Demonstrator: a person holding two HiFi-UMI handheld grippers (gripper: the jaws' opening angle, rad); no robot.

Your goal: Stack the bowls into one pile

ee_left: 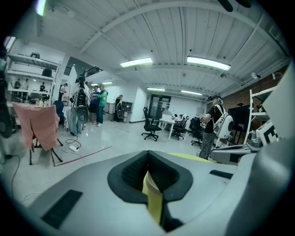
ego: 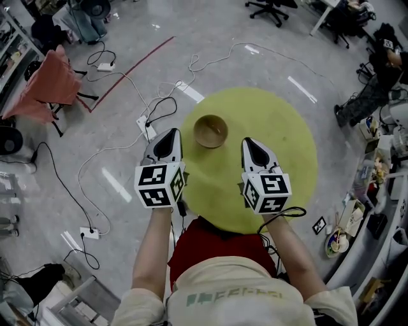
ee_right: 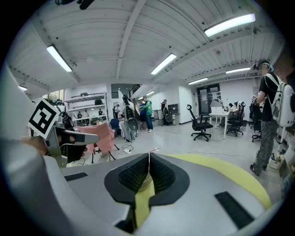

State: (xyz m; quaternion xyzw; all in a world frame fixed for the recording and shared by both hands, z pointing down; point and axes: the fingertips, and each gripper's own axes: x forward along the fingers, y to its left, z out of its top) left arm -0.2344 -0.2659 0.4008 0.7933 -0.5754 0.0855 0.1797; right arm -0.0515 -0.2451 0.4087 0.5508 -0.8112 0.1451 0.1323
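- Your forearms reach out over the near edge of the round yellow-green table (ego: 280, 137), a marker cube (ego: 159, 184) riding on each tool.
- Left gripper (ego: 168, 139): clenched on nothing, its black pads meeting at the tip, with only a sliver of tabletop showing below them in its own view.
- Right gripper (ego: 254, 146): likewise pressed closed and empty, held level with the left one and well apart from it.
- The wooden bowl (ego: 211, 131) sits upright on the table just beyond the two tips and between them, nearer the left one and touching neither (whether more bowls nest inside it cannot be told).
- White cables (ego: 153, 114) trail across the grey floor past the table's left edge.
- Farther off, a pink cloth (ego: 44, 86) hangs over a frame at left, and an office chair (ego: 271, 7) stands at the top.
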